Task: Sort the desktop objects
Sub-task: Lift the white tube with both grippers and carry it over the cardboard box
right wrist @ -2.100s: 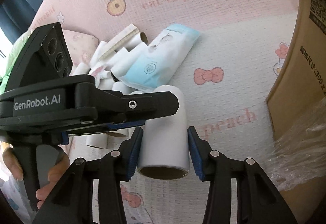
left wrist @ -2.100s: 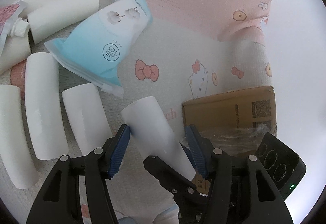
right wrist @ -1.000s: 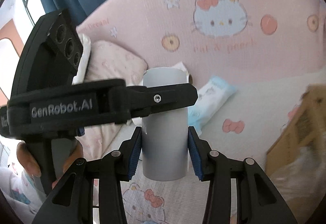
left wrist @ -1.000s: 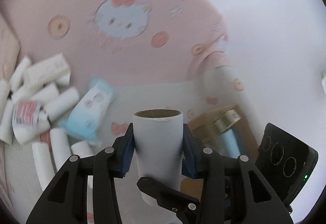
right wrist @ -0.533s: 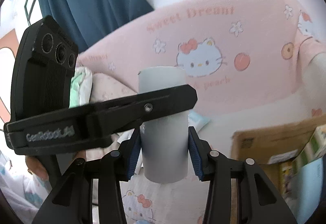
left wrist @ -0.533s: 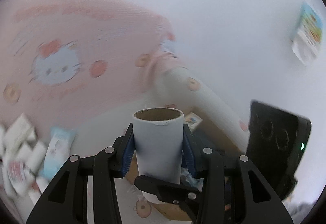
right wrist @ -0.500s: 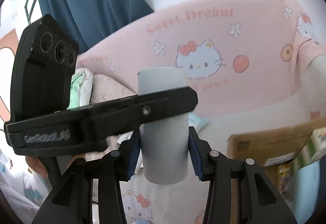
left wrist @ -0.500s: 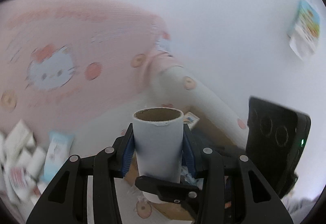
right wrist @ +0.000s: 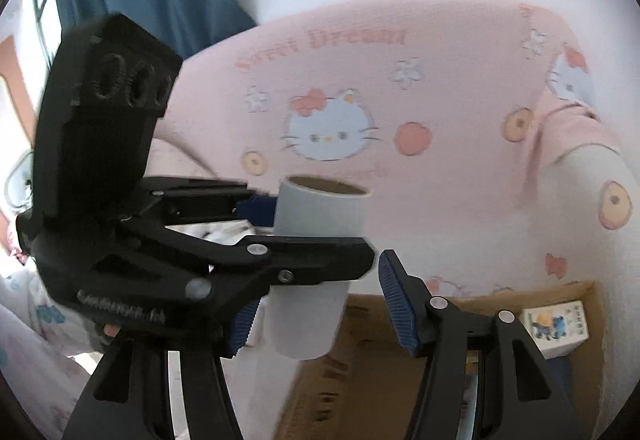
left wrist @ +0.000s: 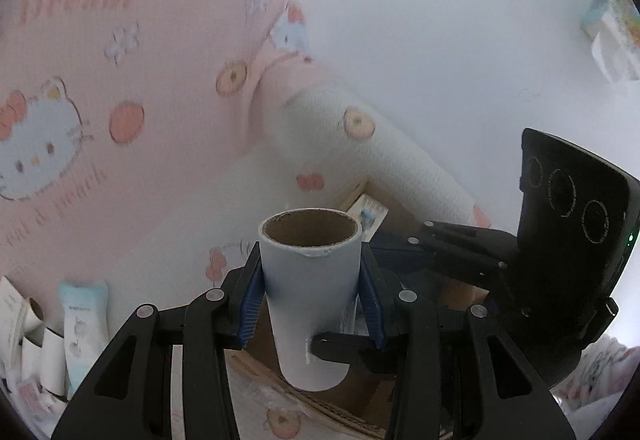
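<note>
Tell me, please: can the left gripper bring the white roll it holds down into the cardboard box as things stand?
Probably yes. The left gripper holds the white roll above the cardboard box, whose top is open. Only the right gripper, its fingers opening, stands close beside the roll.

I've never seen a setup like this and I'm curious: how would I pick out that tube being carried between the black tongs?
Find the pink cartoon-cat blanket, then the open cardboard box in front of it. Above the box, the left gripper clamps an upright white roll with a brown cardboard core. Unlike the rolls lying on the bed, it is lifted.
</note>
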A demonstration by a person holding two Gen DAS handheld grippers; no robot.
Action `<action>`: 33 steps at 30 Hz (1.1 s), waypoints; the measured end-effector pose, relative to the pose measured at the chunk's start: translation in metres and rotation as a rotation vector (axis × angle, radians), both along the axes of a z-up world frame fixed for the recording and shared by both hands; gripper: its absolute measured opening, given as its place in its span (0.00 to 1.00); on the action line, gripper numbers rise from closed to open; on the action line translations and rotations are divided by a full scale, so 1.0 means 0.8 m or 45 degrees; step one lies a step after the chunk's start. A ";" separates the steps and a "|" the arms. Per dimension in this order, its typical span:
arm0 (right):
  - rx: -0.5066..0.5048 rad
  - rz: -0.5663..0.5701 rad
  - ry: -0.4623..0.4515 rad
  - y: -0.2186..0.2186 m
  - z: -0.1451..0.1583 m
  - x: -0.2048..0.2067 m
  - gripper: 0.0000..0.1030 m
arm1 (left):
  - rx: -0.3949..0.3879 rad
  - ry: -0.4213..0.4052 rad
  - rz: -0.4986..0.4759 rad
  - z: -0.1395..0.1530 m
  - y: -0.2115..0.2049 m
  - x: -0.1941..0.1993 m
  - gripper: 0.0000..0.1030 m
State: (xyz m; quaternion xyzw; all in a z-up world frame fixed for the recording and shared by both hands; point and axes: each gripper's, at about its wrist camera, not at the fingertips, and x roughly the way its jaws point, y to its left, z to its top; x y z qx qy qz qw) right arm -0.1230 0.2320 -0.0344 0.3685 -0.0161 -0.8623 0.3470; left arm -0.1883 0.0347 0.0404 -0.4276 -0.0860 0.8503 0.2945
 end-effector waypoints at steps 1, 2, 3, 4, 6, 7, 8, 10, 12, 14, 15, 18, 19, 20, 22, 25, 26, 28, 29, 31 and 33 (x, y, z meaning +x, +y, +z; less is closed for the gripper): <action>0.005 -0.006 -0.012 0.004 -0.009 0.000 0.54 | -0.019 -0.006 -0.011 -0.004 0.001 -0.003 0.45; 0.010 -0.009 -0.051 0.007 -0.021 -0.003 0.54 | -0.030 -0.009 -0.026 -0.007 0.004 -0.006 0.45; 0.011 -0.011 -0.078 0.009 -0.027 -0.005 0.54 | -0.025 -0.013 -0.049 -0.010 0.005 -0.010 0.45; 0.011 -0.018 -0.117 0.011 -0.037 -0.008 0.54 | -0.009 -0.020 -0.062 -0.011 0.002 -0.012 0.45; 0.034 -0.024 -0.152 0.013 -0.049 -0.009 0.54 | 0.035 -0.040 -0.074 -0.011 0.007 -0.015 0.45; 0.062 -0.025 -0.166 0.013 -0.055 -0.010 0.54 | 0.046 -0.054 -0.074 -0.011 0.010 -0.016 0.45; 0.077 -0.032 -0.172 0.013 -0.059 -0.011 0.54 | 0.048 -0.065 -0.076 -0.012 0.014 -0.017 0.45; 0.104 -0.047 -0.225 0.016 -0.069 -0.010 0.54 | 0.043 -0.103 -0.084 -0.017 0.025 -0.018 0.45; 0.139 -0.052 -0.270 0.020 -0.076 -0.009 0.54 | 0.042 -0.134 -0.114 -0.023 0.035 -0.015 0.45; 0.190 -0.055 -0.280 0.023 -0.079 -0.004 0.54 | 0.036 -0.162 -0.139 -0.029 0.047 -0.013 0.45; 0.212 -0.057 -0.282 0.024 -0.080 -0.001 0.54 | 0.039 -0.176 -0.151 -0.030 0.051 -0.012 0.45; 0.221 -0.065 -0.271 0.026 -0.079 0.008 0.53 | 0.051 -0.203 -0.150 -0.032 0.055 -0.009 0.45; 0.221 -0.070 -0.266 0.025 -0.078 0.010 0.53 | 0.057 -0.219 -0.148 -0.034 0.055 -0.009 0.45; 0.217 -0.072 -0.262 0.025 -0.077 0.011 0.53 | 0.062 -0.230 -0.147 -0.036 0.056 -0.010 0.45; 0.201 -0.081 -0.266 0.027 -0.078 0.013 0.53 | 0.074 -0.259 -0.144 -0.040 0.056 -0.013 0.45; 0.201 -0.074 -0.305 0.028 -0.089 0.011 0.45 | 0.075 -0.285 -0.137 -0.049 0.059 -0.016 0.45; 0.212 -0.079 -0.312 0.028 -0.093 0.010 0.40 | 0.076 -0.296 -0.130 -0.052 0.060 -0.018 0.45; 0.212 -0.072 -0.323 0.029 -0.099 0.008 0.40 | 0.071 -0.319 -0.124 -0.060 0.063 -0.022 0.45; 0.204 -0.068 -0.332 0.030 -0.102 0.007 0.40 | 0.070 -0.327 -0.128 -0.063 0.064 -0.023 0.45; 0.184 -0.060 -0.354 0.033 -0.108 0.005 0.40 | 0.068 -0.364 -0.137 -0.070 0.065 -0.025 0.45; 0.160 -0.053 -0.383 0.036 -0.113 0.005 0.40 | 0.092 -0.418 -0.156 -0.078 0.063 -0.027 0.45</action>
